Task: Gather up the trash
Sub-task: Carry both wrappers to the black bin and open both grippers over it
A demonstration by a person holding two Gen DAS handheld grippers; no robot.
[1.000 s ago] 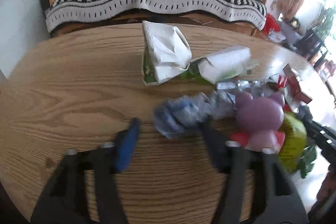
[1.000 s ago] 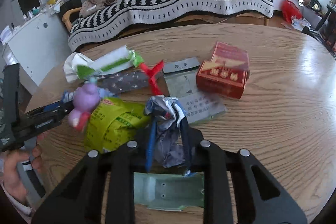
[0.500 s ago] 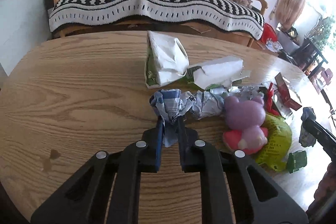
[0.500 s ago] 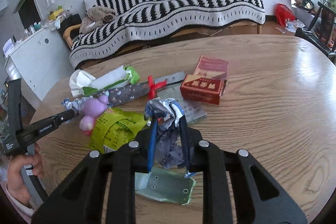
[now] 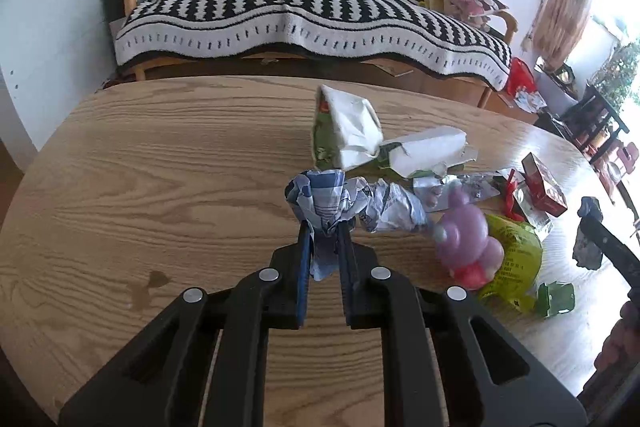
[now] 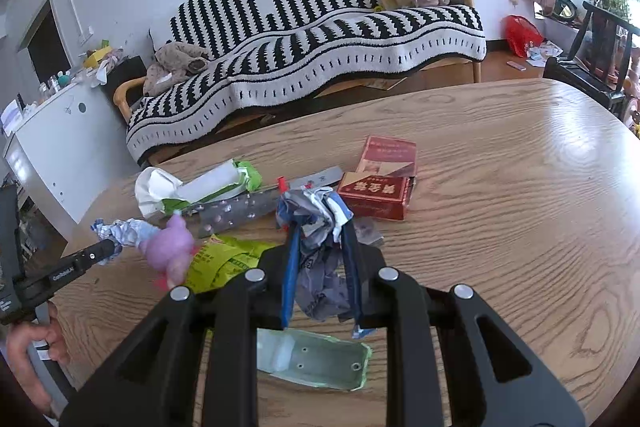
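On the round wooden table [image 5: 160,187] lies a heap of trash. My left gripper [image 5: 325,227] is shut on a crumpled blue-and-white wrapper [image 5: 320,195], which hangs just above the wood and trails off to the right. My right gripper [image 6: 320,227] is shut on a crumpled blue-grey wrapper [image 6: 316,215], held clear of the table [image 6: 520,227]. In the right wrist view the left gripper [image 6: 102,253] comes in from the left with its wrapper [image 6: 120,229]. The right gripper's wrapper [image 5: 586,239] shows at the right edge of the left wrist view.
A purple pig toy [image 5: 466,231] leans on a yellow-green bag [image 5: 516,259]. Behind them lie two white-green cartons [image 5: 348,131], a silver strip [image 6: 240,211] and a red box [image 6: 380,183]. A flattened green piece [image 6: 316,359] lies under my right gripper. A striped sofa [image 5: 300,15] stands beyond the table.
My left gripper went from open to shut on the crumpled blue-and-white wrapper and lifted it. My right gripper rose a little with its wrapper still in it.
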